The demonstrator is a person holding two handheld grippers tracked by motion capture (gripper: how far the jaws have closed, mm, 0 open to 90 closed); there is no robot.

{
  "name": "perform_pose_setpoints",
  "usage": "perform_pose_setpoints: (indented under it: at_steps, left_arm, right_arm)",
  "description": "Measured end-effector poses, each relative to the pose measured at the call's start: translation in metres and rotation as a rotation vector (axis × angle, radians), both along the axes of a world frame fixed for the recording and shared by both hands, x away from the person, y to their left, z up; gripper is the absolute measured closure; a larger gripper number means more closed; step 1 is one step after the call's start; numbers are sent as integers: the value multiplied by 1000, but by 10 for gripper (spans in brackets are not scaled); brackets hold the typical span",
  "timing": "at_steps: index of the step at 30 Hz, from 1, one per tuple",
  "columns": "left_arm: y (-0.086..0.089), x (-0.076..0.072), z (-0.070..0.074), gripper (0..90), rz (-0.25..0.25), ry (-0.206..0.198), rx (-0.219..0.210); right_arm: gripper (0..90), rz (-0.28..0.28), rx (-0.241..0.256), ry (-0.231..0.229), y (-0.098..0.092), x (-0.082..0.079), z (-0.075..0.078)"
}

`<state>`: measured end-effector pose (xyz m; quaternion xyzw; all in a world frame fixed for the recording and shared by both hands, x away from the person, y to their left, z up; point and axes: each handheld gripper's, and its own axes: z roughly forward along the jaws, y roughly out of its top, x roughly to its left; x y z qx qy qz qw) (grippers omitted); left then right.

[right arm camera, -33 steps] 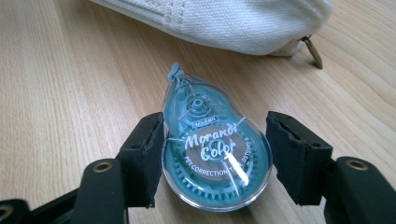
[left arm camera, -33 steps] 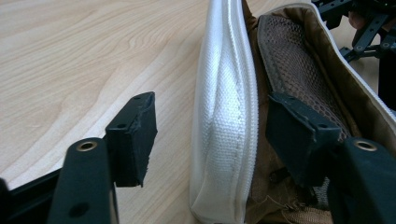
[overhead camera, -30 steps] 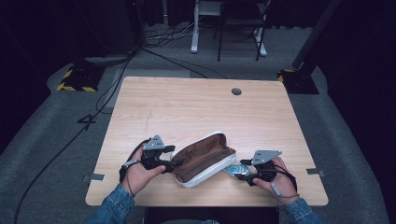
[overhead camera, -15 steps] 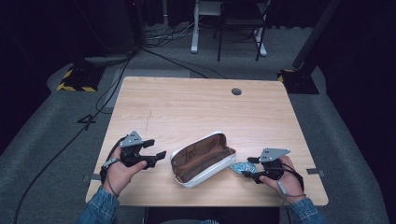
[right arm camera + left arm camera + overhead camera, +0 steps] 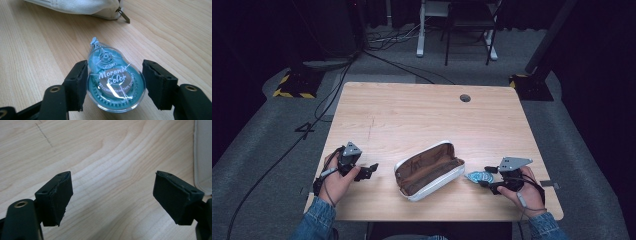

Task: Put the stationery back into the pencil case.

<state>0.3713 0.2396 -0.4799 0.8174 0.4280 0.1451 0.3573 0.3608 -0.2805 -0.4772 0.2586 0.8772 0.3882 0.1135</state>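
Lying open mid-counter (image 5: 412,110), the pencil case (image 5: 429,169) looks empty; packing seems barely begun. Right claw (image 5: 115,83) pinches the correction tape (image 5: 115,85) just beside it; left claw (image 5: 112,197) is spread, holding nothing.

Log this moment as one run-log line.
left tool: open, empty | right tool: jaws around correction tape, grip unclear | pencil case: open, mid-table

A teal, clear-shelled correction tape (image 5: 115,83) is lying beside a white pencil case (image 5: 429,170) showing its brown lining on pale woodgrain table (image 5: 422,115).
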Motion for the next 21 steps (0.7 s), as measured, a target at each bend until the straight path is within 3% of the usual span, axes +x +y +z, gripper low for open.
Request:
perform_pose_setpoints:
  at_steps: [9,11,15,21]
  left_arm:
    - [-6,-4,-8,159,-16,40,48]
    - [-8,-6,-8,159,-39,33,65]
    - [-12,-12,-16,161,-68,66,64]
    - [-11,-12,-20,151,-77,38,69]
  right_arm:
    - [393,-25,17,-13,-9,2,6]
    - [393,-31,22,-16,-11,3,8]
    - [393,-46,29,-18,-15,4,11]
    - [393,-62,48,-38,-20,4,18]
